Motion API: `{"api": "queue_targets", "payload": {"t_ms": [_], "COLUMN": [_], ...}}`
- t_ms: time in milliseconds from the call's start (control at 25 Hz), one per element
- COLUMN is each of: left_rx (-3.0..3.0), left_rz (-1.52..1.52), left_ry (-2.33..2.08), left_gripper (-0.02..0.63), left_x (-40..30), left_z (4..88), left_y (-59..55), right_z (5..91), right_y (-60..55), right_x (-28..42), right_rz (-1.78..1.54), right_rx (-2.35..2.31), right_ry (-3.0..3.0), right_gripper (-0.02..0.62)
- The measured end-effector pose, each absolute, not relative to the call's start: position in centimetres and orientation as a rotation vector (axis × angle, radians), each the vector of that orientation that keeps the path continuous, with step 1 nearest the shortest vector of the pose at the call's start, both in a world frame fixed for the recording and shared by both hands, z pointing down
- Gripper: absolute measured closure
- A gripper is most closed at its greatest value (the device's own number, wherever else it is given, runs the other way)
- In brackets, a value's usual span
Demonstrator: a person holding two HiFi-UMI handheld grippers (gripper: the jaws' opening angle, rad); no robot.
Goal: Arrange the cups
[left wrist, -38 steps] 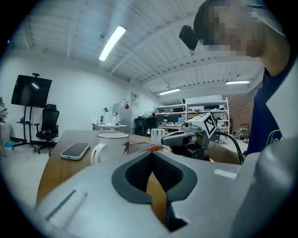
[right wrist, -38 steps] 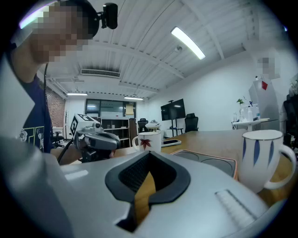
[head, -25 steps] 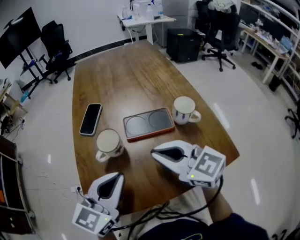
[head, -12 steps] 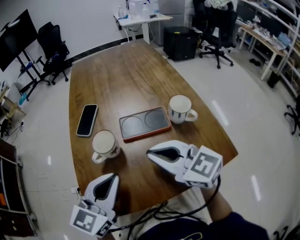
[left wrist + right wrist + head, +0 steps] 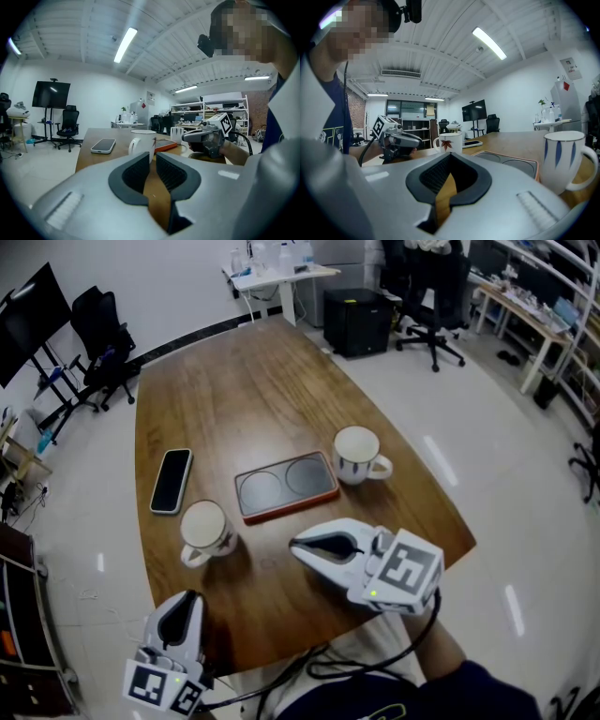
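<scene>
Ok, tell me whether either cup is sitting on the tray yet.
No, the left cup and the right cup both stand on the table beside the tray, whose two recesses are bare.

1. The long brown wooden counter shows clear grain under a smooth, low-sheen finish.
2. The white leaf-printed mug and the white blue-striped mug look like glazed ceramic, smooth and glossy.
3. The dark grey rectangular tray with an orange rim has a smooth matt face.
4. The black slab phone has a glossy, glass-like front.
5. The right tongs have a smooth, matt, light grey plastic shell. Their dark pads are finely ribbed and look rubbery.
6. The pale floor is polished and mirrors the lights.
</scene>
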State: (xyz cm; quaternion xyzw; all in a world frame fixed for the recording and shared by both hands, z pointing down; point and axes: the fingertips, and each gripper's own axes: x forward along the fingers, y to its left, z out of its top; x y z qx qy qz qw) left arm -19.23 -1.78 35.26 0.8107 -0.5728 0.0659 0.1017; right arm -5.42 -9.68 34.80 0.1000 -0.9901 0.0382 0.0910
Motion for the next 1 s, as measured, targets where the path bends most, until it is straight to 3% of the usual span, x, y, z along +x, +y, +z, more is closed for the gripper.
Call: {"api": "queue_targets", "payload": {"t_ms": [120, 360, 520, 1000], "left_rx": [2.375, 2.419, 2.461, 2.588], "left_rz": [0.226, 0.160, 0.157, 0.175], "left_ry": [-1.662, -1.717, -1.675, -1.482], "left_gripper": [0.452, 0.327, 0.302, 0.308], "left_x": [-19.9, -21.5, -21.4, -20.2], "left_z": [35.8, 34.8, 34.6, 34.6], "left_y": [-1.9, -2.3, -3.2, -6.5], "right_z": [34.7, 34.8, 34.7, 34.7], "right_y": [-9.7, -9.6, -9.5, -9.5], "right_x": [-5.4, -5.4, -5.4, -5.5], "right_rz": [0.116, 0.119, 0.117, 0.110], "right_rx": [0.300, 0.297, 0.282, 0.273], "right_ry": [-2.940, -2.941, -2.940, -2.944], "right_gripper": [0.595, 0.595, 0.595, 0.595]}}
